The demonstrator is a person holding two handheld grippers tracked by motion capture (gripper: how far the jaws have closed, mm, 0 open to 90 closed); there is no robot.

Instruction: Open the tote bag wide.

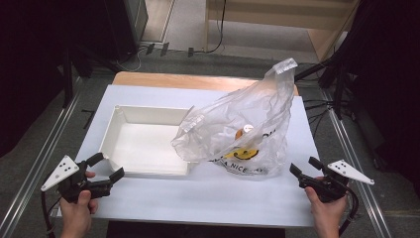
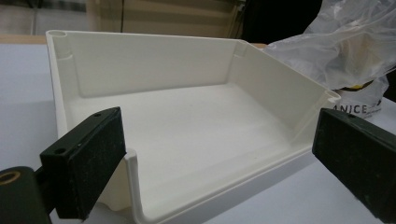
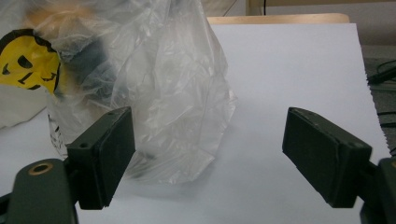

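Nearest the camera, 2 hands came up from the bottom edge of the high view, each holding a tool. At the near left, the left tool [image 1: 108,166] had its jaws spread wide and pinched nothing; it sat just beside the near left corner of a white plastic tray [image 1: 115,130]. From the left gripper view, the tray [image 2: 261,79] lay empty between those jaws, its low notched front wall closest. At the near right, the right tool [image 1: 305,167] was likewise spread and empty, close to the near right side of a clear plastic bag [image 1: 257,119] without touching it. Standing upright on the white table [image 1: 208,198], the bag [image 3: 177,93] overlapped the tray's right edge. Its yellow smiley print [image 3: 25,63] and something orange inside showed blurred through the film.
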